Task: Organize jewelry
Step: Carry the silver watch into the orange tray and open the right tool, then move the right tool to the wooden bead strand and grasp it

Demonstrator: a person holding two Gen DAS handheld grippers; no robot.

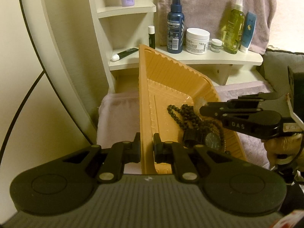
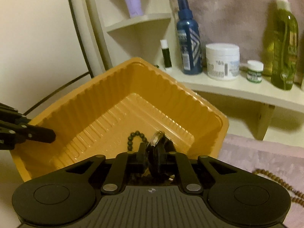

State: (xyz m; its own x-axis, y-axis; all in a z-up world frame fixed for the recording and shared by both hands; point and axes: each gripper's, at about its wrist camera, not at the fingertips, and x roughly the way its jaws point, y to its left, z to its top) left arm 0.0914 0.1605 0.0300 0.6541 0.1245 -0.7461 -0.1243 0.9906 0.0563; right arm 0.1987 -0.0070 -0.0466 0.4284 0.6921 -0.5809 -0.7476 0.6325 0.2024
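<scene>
The orange tray (image 1: 171, 79) serves as the landmark, resting on a pale pink towel (image 1: 117, 112). The left gripper (image 1: 146, 148) has its jaws pressed together on the tray's near wall, 1 finger inside and 1 outside the rim. The right gripper (image 2: 151, 156) reaches over the tray's opposite wall, its tips above the tray floor. Between its jaws sits a dark, rounded piece of jewelry with a shiny clear part (image 2: 156, 135) at its tip; the fingers stand close at either side, but whether they press on it cannot be told. On the tray floor lie a black bead bracelet (image 1: 173, 112), more dark bead strands (image 1: 191, 117) and a black wristwatch (image 1: 210, 139), bunched toward the right gripper's side. Outside the tray, on the towel, lies a brown bead string (image 2: 275, 180). Behind the tray, a cream shelf (image 1: 218, 58) carries a blue bottle (image 1: 175, 26), a white jar (image 1: 197, 40) and a green spray bottle (image 1: 234, 26).
</scene>
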